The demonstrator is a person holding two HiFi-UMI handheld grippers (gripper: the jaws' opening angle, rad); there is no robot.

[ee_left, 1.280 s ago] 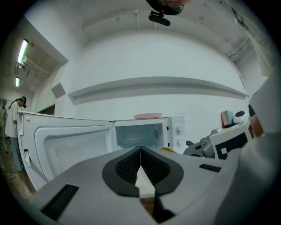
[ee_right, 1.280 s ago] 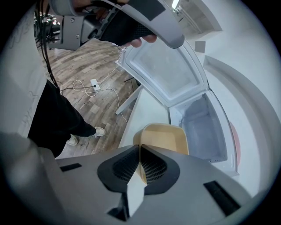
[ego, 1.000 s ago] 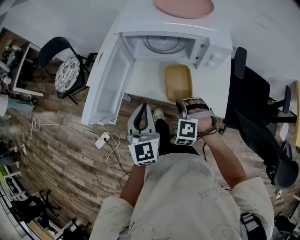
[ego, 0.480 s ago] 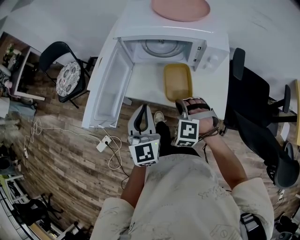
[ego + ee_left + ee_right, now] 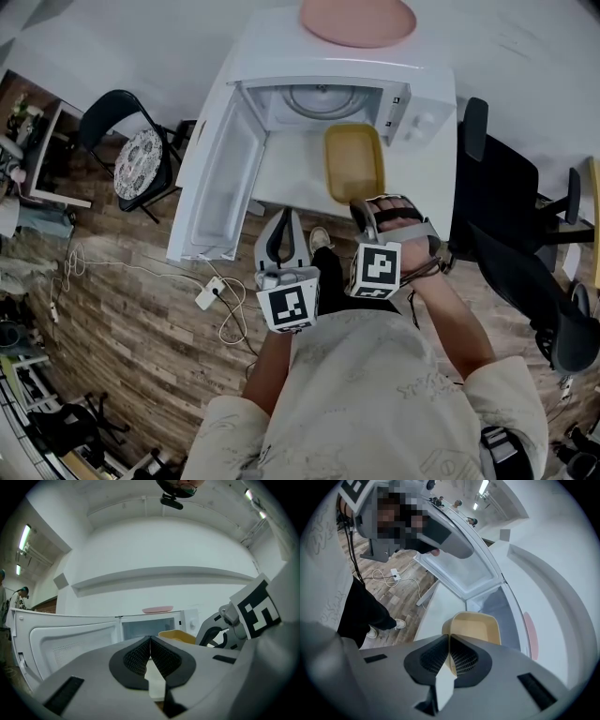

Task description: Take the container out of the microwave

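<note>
One yellow container (image 5: 473, 625) stood outside the microwave (image 5: 427, 103), over the white counter (image 5: 291, 169) directly in front of the open cavity. Whether its base rested on the counter could not be determined.

The right claw (image 5: 449, 638) was closed on the container's near wall. A yellow strip of that wall showed between the pads. The left claw (image 5: 150, 639) was closed with its pads together and nothing between them. It was held to the left of the right claw, off the counter's front edge.

The one microwave door (image 5: 220, 183) was swung fully open to the left. One glass turntable (image 5: 326, 97) lay inside the cavity. One pink plate (image 5: 358, 21) lay on top of the microwave.

Two chairs stood on the wooden floor (image 5: 141, 309): one with a patterned cushion (image 5: 136, 155) to the left and one black office chair (image 5: 506, 216) to the right.
</note>
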